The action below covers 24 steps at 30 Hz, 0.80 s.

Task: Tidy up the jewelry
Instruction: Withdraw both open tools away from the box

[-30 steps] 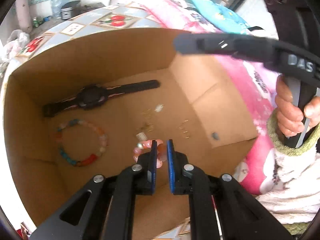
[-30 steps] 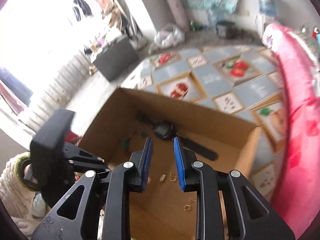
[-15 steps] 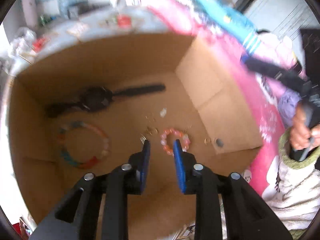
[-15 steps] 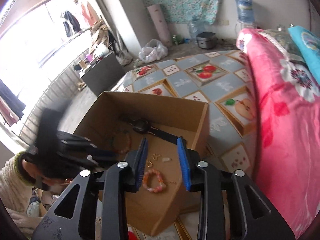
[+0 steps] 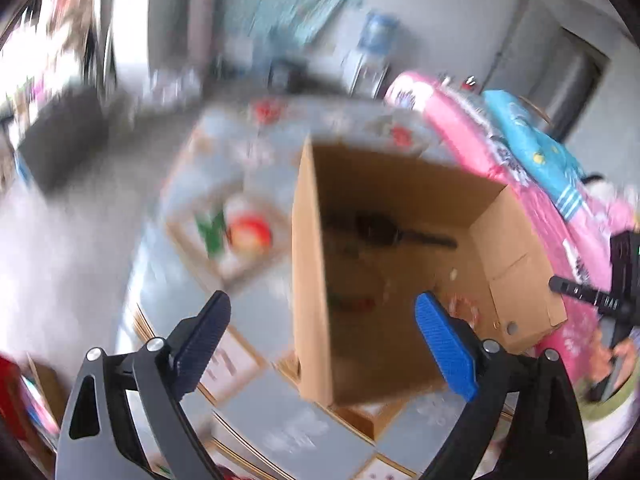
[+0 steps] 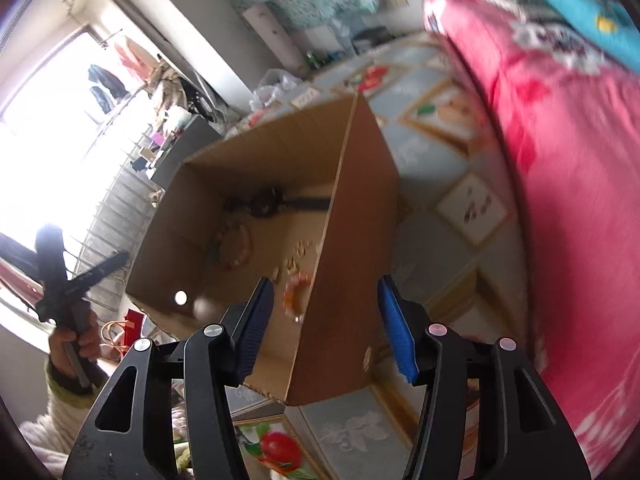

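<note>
Two grippers hang over the cardboard box [image 6: 352, 216] with nothing between their fingers. The left gripper [image 5: 320, 340] has just been opening and its jaws now stand very wide, the box's near left wall showing in the gap without touching either pad. The right gripper [image 6: 326, 320] has also just been opening and stands about half spread, framing the box's right wall edge-on, again with no contact. Inside, on the box floor, the pink bead bracelet [image 6: 294, 290] lies flat near the right wall at the near end; the multicoloured bead bracelet [image 6: 232, 246] lies flat further in, well apart from it. The black watch [image 6: 276, 204] stretches along the far wall, its long axis running side to side across the box, with the strap end reaching towards the right wall. A few small gold pieces [image 6: 298, 250] sit between the two bracelets. The box stands on a patterned mat [image 6: 452, 120], with a pink quilt [image 6: 560, 160] just beside its right side. The box's top is fully open. The left wrist view is heavily blurred, so fine detail there cannot be told.
</note>
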Each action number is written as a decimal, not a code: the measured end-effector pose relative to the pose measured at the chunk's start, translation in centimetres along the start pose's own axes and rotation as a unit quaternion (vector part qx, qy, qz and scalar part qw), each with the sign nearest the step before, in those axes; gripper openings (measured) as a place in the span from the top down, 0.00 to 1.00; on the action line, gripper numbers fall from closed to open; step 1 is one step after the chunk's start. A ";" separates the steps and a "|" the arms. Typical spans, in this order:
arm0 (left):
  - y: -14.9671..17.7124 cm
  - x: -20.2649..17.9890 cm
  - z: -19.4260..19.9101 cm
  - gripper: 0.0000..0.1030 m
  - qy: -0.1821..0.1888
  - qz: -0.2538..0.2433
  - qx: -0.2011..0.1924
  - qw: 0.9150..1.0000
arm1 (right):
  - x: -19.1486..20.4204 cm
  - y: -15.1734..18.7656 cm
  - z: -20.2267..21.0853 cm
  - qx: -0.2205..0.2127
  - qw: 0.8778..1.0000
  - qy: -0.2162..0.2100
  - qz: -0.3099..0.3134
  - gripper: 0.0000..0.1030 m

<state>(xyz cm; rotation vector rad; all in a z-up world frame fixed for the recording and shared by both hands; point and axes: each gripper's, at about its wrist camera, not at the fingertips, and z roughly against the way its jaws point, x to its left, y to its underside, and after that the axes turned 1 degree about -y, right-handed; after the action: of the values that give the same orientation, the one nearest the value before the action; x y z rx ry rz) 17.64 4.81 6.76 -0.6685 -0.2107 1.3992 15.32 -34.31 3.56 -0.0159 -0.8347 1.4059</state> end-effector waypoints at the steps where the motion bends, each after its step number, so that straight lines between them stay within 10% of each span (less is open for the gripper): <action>1: 0.5 0.4 -1.0 0.11 0.018 0.018 0.019 0.999 | 0.0 0.3 -0.5 0.006 1.000 0.000 -0.004 0.50; 6: 2.5 -0.3 -4.1 0.10 0.118 0.071 0.067 0.988 | 1.0 1.4 -1.8 0.025 1.000 -0.003 -0.018 0.47; 24: 7.3 -3.0 1.1 0.07 0.141 0.054 0.026 0.988 | 1.6 5.6 4.1 -0.023 0.998 0.018 -0.053 0.49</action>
<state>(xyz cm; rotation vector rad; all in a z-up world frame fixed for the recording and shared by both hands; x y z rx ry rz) 10.44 2.49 4.36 -0.8349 0.0865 1.3910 8.37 -33.64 4.64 -0.0321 -0.8259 1.2844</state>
